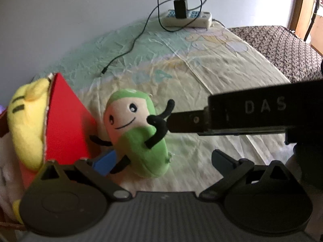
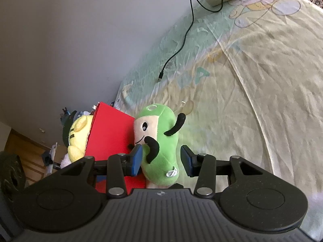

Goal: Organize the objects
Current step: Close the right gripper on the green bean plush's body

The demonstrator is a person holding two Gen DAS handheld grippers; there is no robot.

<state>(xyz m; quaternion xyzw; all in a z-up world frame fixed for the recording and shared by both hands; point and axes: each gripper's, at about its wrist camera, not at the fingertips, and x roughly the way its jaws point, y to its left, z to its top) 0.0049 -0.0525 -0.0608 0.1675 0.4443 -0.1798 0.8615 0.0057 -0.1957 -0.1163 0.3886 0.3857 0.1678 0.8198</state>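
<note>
A green bean-shaped plush toy [image 1: 137, 133] with a cream face and black limbs leans against a red box [image 1: 66, 121] on the bed; it also shows in the right wrist view [image 2: 161, 141]. A yellow plush [image 1: 28, 125] lies in the red box [image 2: 109, 133], and shows in the right wrist view [image 2: 78, 135]. My right gripper [image 2: 161, 161] is open with its blue pads on either side of the green plush's lower body; its left pad is close against it. My left gripper [image 1: 161, 163] is open, low in front of the plush. The right gripper's finger [image 1: 187, 123] reaches in by the plush's arm.
A white power strip [image 1: 187, 18] with a black charger sits at the bed's far edge by the wall, its black cable [image 1: 129, 50] trailing over the pale printed sheet [image 1: 222, 76]. A dark patterned cover [image 1: 282, 48] lies far right. Wooden furniture [image 2: 26, 155] stands beyond the box.
</note>
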